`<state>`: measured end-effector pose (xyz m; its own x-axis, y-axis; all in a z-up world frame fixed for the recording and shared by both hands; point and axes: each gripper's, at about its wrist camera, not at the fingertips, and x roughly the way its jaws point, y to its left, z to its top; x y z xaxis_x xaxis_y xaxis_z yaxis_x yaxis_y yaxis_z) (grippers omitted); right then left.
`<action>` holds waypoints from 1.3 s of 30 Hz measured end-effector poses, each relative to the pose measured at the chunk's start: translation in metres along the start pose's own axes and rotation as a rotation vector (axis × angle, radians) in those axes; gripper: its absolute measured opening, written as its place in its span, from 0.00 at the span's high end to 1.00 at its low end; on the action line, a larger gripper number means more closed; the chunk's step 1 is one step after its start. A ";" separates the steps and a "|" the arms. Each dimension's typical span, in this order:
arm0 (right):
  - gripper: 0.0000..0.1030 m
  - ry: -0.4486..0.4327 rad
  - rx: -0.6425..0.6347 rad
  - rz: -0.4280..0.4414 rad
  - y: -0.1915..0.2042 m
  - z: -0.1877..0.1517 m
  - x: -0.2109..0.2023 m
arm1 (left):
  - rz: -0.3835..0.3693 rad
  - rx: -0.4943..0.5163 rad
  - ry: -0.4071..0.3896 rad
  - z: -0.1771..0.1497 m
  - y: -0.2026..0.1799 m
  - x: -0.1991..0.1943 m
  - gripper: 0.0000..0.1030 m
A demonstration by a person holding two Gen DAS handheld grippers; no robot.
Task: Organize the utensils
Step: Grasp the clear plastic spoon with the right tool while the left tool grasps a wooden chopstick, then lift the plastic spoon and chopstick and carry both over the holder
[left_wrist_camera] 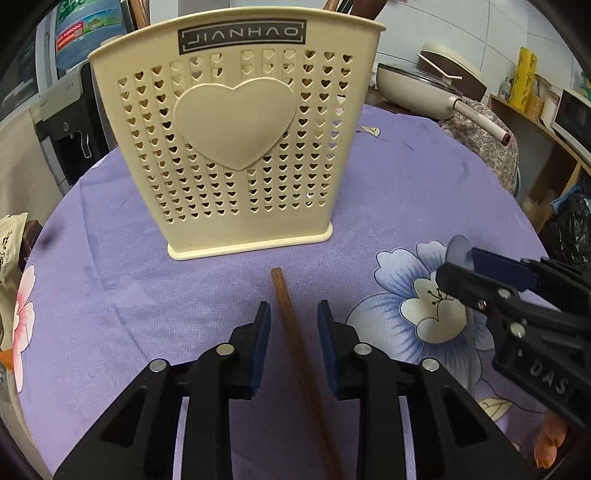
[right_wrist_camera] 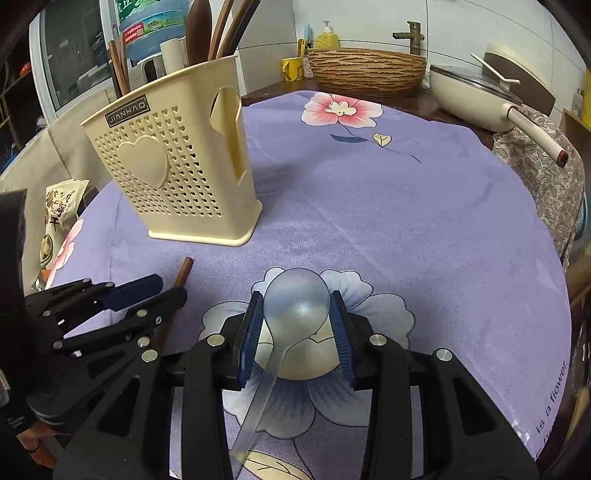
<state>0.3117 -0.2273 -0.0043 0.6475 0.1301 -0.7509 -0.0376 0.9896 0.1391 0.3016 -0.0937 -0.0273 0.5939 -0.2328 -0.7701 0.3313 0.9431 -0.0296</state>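
A translucent bluish spoon (right_wrist_camera: 295, 306) is sitting bowl-outward, clamped between the right gripper (right_wrist_camera: 297, 325) pads. A brown wooden chopstick (left_wrist_camera: 291, 325) is lying on the purple tablecloth (left_wrist_camera: 388, 192) between the left gripper (left_wrist_camera: 293, 332) pads, untouched, before the cream holder (left_wrist_camera: 236, 147).

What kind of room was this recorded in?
Most likely a home kitchen or dining corner: a faucet over a basin, a lidded pan, and a water jug behind a cloth-covered table.
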 end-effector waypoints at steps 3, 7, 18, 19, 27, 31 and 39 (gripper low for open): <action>0.64 0.000 -0.003 0.002 0.000 -0.001 0.000 | 0.005 -0.010 0.009 0.001 0.000 0.005 0.84; 0.64 -0.002 -0.011 0.000 0.003 -0.001 0.002 | 0.016 -0.008 0.008 0.001 -0.002 0.009 0.89; 0.64 -0.003 -0.018 -0.003 0.005 -0.004 0.002 | 0.010 -0.010 -0.004 0.003 -0.004 0.011 0.91; 0.64 -0.005 -0.020 -0.003 0.005 -0.004 0.002 | 0.007 -0.011 -0.005 0.004 -0.004 0.011 0.91; 0.64 -0.036 -0.019 0.038 0.006 -0.002 -0.012 | 0.003 -0.029 -0.081 0.003 0.011 -0.018 0.91; 0.64 -0.068 -0.027 0.067 0.009 0.003 -0.027 | 0.001 -0.033 -0.131 0.004 0.014 -0.041 0.92; 0.64 -0.145 -0.058 0.110 0.020 0.020 -0.066 | 0.010 -0.006 -0.243 0.013 0.014 -0.096 0.92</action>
<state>0.2834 -0.2171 0.0605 0.7397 0.2313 -0.6319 -0.1554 0.9724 0.1740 0.2591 -0.0609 0.0545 0.7564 -0.2734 -0.5942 0.3208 0.9468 -0.0272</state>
